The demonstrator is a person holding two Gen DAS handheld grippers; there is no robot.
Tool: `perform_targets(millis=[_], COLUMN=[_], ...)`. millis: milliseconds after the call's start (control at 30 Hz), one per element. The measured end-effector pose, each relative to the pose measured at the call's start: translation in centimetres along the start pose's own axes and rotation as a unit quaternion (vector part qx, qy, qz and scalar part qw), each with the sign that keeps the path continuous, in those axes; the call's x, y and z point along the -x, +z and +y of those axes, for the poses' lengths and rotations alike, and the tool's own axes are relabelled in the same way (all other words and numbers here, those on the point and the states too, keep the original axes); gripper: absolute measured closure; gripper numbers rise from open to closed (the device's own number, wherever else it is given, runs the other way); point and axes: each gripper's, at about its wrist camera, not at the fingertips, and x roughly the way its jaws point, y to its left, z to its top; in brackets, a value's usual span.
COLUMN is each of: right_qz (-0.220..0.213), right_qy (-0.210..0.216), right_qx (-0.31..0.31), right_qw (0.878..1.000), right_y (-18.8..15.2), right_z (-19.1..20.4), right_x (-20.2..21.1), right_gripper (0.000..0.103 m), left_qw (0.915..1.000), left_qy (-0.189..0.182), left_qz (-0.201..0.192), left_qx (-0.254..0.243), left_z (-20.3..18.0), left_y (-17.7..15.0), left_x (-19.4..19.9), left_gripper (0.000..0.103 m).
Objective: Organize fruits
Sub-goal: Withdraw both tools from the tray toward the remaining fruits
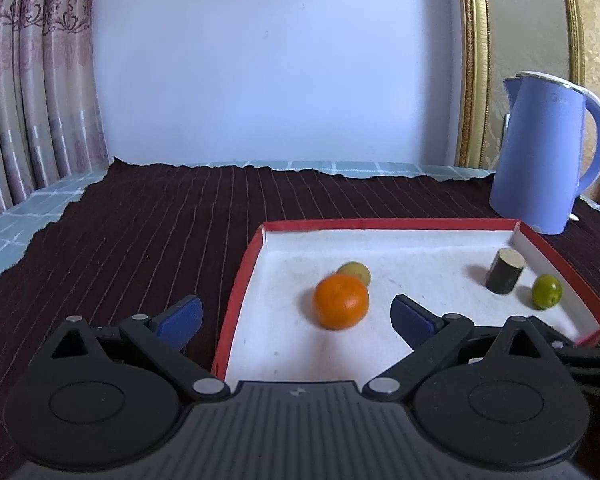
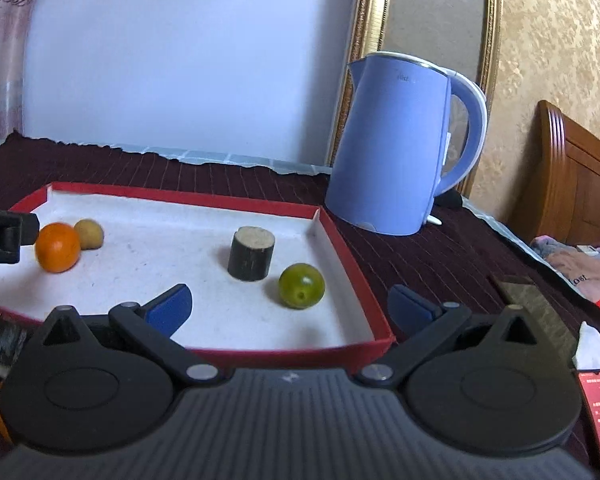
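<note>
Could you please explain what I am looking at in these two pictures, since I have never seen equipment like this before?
These are two hand-held grippers, each carried by a person, each with a fisheye camera looking forward along its two blue-padded fingers. One picture comes from the left gripper, the other from the right gripper. Both stand wide open and hold nothing. Ahead, on a dark striped cloth, lies a shallow red-rimmed box with a white floor. Inside it are an orange, a small yellowish fruit just behind it, a green fruit and a short dark cylinder with a pale top. A blue electric kettle stands behind the box.
</note>
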Motion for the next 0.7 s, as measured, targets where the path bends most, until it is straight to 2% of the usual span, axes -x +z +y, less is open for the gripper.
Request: perform_targets(millis=[300,500,700], right_qz=[-0.003,-0.002,-0.004], right_qy=[0.036,0.045,0.062], right_qx=[-0.096,-0.116,-0.113], right_qw=[0.995,0.992,0.992], right_y=[-1.3,-2.1,-2.6], right_z=[-3.0,-4.0,-4.1], right_x=[2.0,3.0,4.2], right_gripper=[0.000,0.000,0.000], left_qw=[0.9997,0.9998,0.9994], left_qy=[-0.004,-0.002,-0.035], left_qz=[0.001,0.013,0.000], left_qx=[-0.024,-0.016,-0.007], left_z=[0.2,2.1,3.7], left_y=[-2.7,-4.6,-5.3], left_x=[2.0,2.7,4.4], left_gripper=[0.002,0.002,0.002])
